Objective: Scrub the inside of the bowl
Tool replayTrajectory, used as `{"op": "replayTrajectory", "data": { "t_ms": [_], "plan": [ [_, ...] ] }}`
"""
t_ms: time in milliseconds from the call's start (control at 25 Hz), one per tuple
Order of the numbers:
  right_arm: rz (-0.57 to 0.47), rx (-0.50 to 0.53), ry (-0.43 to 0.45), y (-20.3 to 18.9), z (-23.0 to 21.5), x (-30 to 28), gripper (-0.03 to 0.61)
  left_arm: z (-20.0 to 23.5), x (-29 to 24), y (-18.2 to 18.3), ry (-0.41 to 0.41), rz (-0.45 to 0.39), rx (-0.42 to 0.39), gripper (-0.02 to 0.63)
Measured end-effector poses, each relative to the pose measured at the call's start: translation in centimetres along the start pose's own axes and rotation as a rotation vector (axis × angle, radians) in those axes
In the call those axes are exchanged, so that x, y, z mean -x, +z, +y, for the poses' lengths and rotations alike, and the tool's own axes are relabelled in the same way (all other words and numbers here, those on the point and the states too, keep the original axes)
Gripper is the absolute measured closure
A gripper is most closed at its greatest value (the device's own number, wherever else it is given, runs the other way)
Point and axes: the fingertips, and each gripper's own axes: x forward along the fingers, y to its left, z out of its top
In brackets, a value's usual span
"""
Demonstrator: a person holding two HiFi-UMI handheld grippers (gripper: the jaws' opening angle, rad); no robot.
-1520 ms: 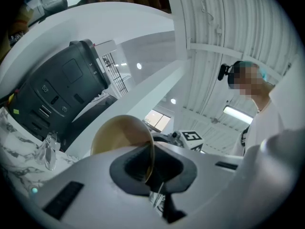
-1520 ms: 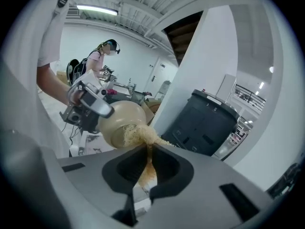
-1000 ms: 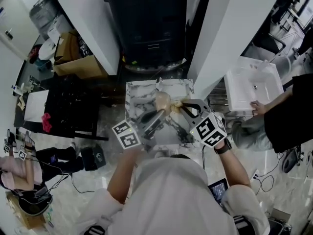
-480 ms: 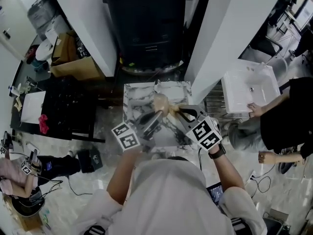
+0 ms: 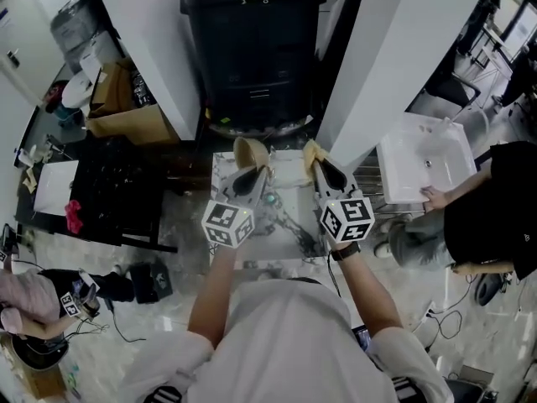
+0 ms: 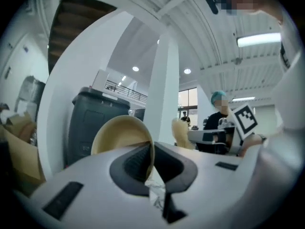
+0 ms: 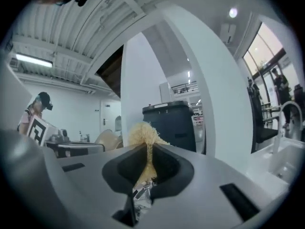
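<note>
Change since earlier frames: left tongs [image 5: 250, 173] and right tongs [image 5: 319, 171] were together over the middle of the counter [image 5: 285, 193], scrubber against bowl; both now point away from the wearer toward its far edge, side by side and apart.
Left tongs: jaws pressed together on the wall of the bowl [image 5: 250, 153], with only the thin wall between them in the left gripper view.
Bowl: tan, held on edge and clear of the counter; in the left gripper view it rises above and left of the jaws.
Right tongs: jaws pinching the scrubber [image 5: 312, 151], a pale yellow fibrous wad that sticks out past the tips.
Bowl to scrubber: not touching; a strip of counter shows between them in the head view.
Counter: small, marble-patterned top, directly in front of the wearer.
Bin [image 5: 252, 40]: large, black, lid shut, beyond the counter between two white walls.
Sink [image 5: 424, 158]: white, to the right of the counter; a second person [image 5: 495, 200] in black has a hand on its near edge.
Cardboard box [image 5: 126, 112]: on the floor, left of the bin.
</note>
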Motion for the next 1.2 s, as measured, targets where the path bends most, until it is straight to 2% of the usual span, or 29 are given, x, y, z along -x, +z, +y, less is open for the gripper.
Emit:
{"op": "replayTrajectory", "data": {
  "t_ms": [160, 280, 400, 680, 840, 1200],
  "plan": [
    [-0.073, 0.073, -0.092, 0.0, -0.3, 0.0, 0.540, 1.7, -0.6, 1.4, 0.150, -0.028, -0.114, 0.595],
    [-0.098, 0.124, -0.151, 0.0, -0.5, 0.2, 0.540, 2.5, -0.6, 1.7, 0.228, -0.038, -0.146, 0.595],
    [-0.104, 0.141, -0.190, -0.1, -0.6, 0.5, 0.540, 3.0, -0.2, 1.7, 0.271, -0.049, -0.170, 0.595],
    [-0.110, 0.132, -0.222, -0.2, -0.7, 0.7, 0.540, 2.5, 0.0, 1.4, 0.280, -0.033, -0.205, 0.595],
    [-0.105, 0.124, -0.210, -0.7, -0.1, 0.5, 0.540, 1.6, -0.3, 0.8, 0.255, -0.010, -0.226, 0.595],
    [-0.079, 0.137, -0.199, -1.5, 0.1, 0.6, 0.540, 0.4, -0.4, -0.5, 0.228, 0.008, -0.220, 0.595]
  ]
}}
